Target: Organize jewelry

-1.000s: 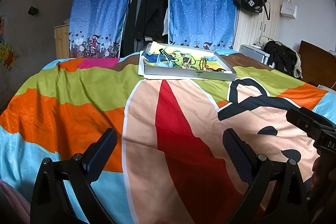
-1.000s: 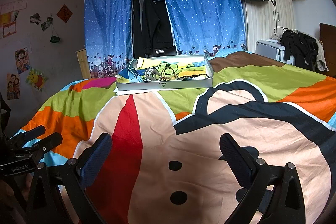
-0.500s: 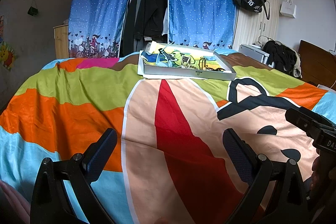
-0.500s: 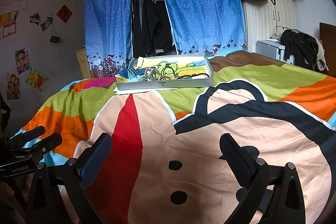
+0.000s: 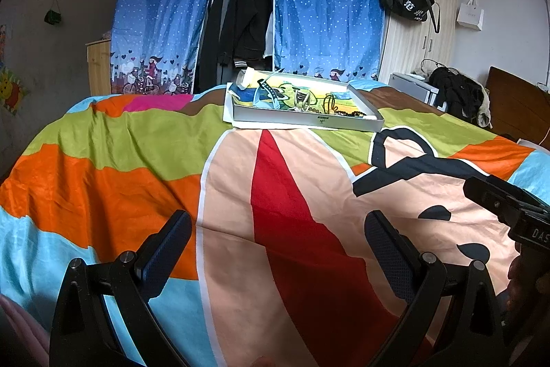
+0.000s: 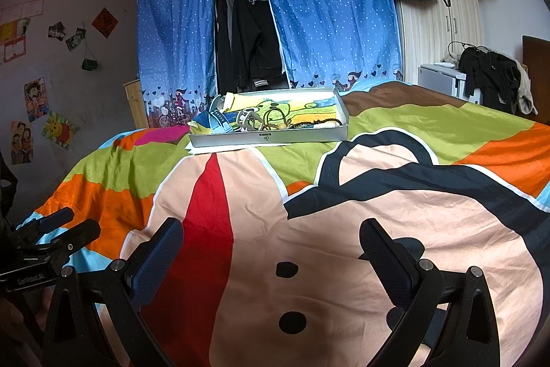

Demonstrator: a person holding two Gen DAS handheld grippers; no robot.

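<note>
The left gripper (image 5: 277, 241) hangs low over the near end of the bed (image 5: 137, 160), its fingers (image 5: 167, 246) wide apart with nothing between them. The right gripper (image 6: 271, 250) sits alongside it, fingers equally spread and empty.

Both are well apart from the work: a shallow white tray (image 6: 268, 137) lies at the far end of the bed, and the jewelry sits inside it in a loose heap. Going left to right across the tray in the right wrist view, there is a blue strap (image 6: 220, 121), probably a watch band; then a pale looped piece (image 6: 248, 121); then a thin dark hoop (image 6: 275, 117) standing up; then a dark beaded strand (image 6: 316, 123) trailing toward the right wall.

All of it looks light and small. The strap should be flexible but hold its shape, so pinching it across its width seems safest. The beaded strand is likely limp and slippery, apt to drape and snag its neighbours; taking it near the middle and lifting slowly would let it clear. The hoop looks stiff and could be gripped on its rim. Whether pieces are tangled cannot be told from here.
</note>
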